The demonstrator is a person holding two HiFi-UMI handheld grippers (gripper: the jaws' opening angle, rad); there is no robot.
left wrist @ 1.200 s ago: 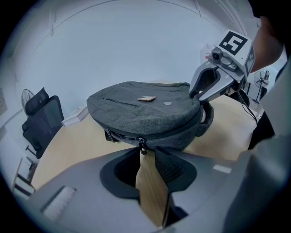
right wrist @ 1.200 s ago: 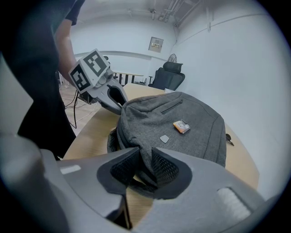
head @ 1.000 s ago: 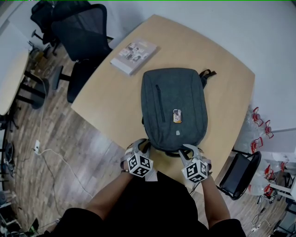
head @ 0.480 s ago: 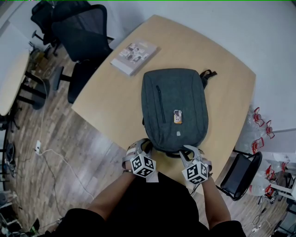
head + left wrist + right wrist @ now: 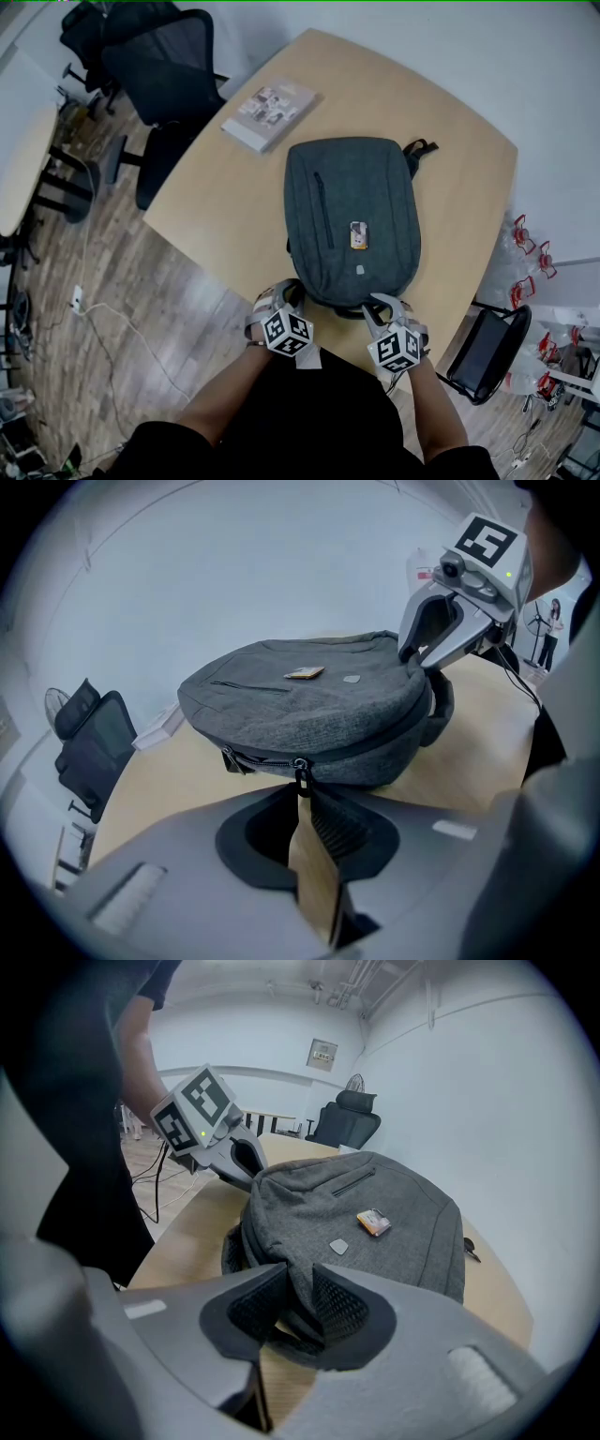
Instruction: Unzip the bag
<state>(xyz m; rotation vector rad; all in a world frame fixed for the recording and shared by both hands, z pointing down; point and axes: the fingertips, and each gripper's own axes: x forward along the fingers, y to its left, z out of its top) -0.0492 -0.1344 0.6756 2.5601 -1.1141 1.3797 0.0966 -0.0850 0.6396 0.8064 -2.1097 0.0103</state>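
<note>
The grey backpack (image 5: 352,216) lies flat on a light wooden table (image 5: 234,206), with its near end at the edge closest to the person. On its front there is 1 small orange and white tag (image 5: 358,236) and, below it, 1 small grey patch (image 5: 361,273); the writing on both is too small to read.

The left gripper (image 5: 302,799) points slanted down at the near left corner of the backpack. Its jaws have just been closing and now pinch the zipper pull (image 5: 301,778) at their tips. The right gripper (image 5: 298,1283), just beside it and tilted the same way, has its 2 jaws narrow, clamped on a fold of the backpack's fabric at the near right corner.

The table has free surface to the left of the backpack and beyond it. A booklet (image 5: 269,112) lies near the far left edge, and an office chair (image 5: 164,75) stands behind it.
</note>
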